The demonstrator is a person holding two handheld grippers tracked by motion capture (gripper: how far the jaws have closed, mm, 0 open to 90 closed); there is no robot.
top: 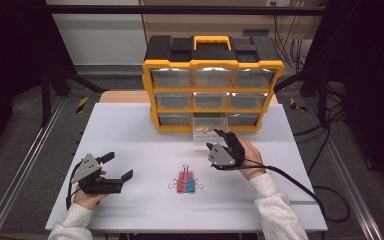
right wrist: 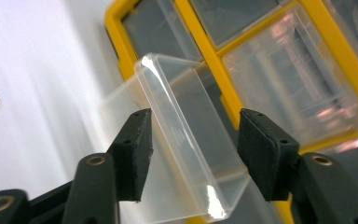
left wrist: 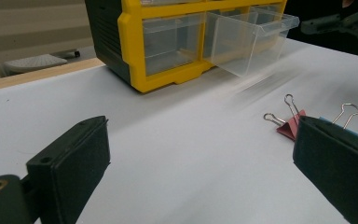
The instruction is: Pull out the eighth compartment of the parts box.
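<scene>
- Two tongs are working here, and I am reading the job as sorting the binder clips (top: 185, 182) into the pulled-out drawer (top: 206, 134) of the yellow organizer (top: 212, 90).
- On the left, I am keeping the left tongs (top: 117, 167) gaping wide and empty, resting low over the bench (top: 130, 130) a little left of the clips.
- In the middle, the red and blue clips are lying side by side on the bench, not yet picked up; that part is remaining.
- On the right, the right tongs (right wrist: 193, 149) are standing parted around the clear drawer's front wall, pads not pressing it; the drawer is sticking out of the bottom row, so opening looks done.
</scene>
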